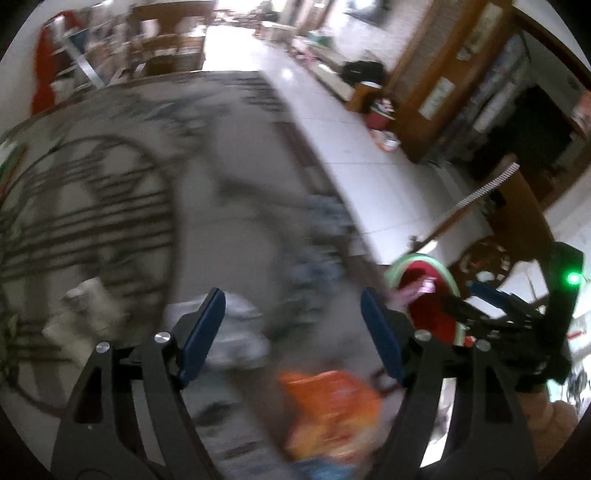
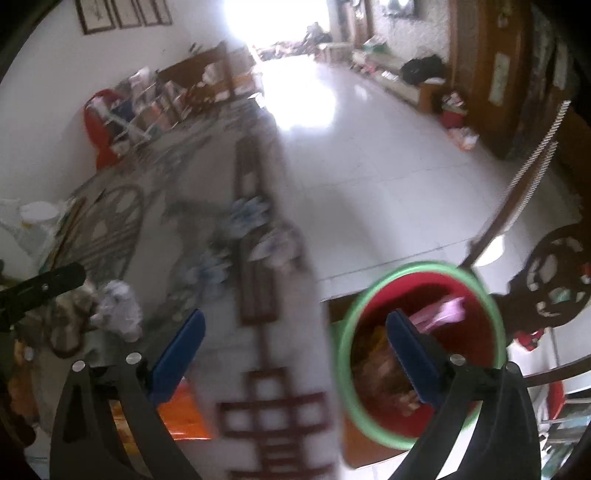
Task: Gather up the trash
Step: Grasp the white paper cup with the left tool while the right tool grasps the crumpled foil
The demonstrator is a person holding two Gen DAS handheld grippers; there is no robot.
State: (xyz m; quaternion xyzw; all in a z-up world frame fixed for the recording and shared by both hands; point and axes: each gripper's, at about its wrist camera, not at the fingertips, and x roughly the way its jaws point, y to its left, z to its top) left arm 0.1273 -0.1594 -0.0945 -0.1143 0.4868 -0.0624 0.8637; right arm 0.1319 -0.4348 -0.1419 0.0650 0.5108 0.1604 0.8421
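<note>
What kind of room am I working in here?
Probably a living or dining room in a home: a patterned table with trash on it, a long white tiled floor, dark carved wooden furniture, framed pictures on the wall, and a red bin beside the table.

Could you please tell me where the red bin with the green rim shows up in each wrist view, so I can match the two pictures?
Left wrist view: the red bin sits at lower right, just beyond the table edge, partly hidden by the right gripper.
Right wrist view: the bin is at lower right, seen from above, pink trash inside.
Shared landmark: the orange packet on the table.
</note>
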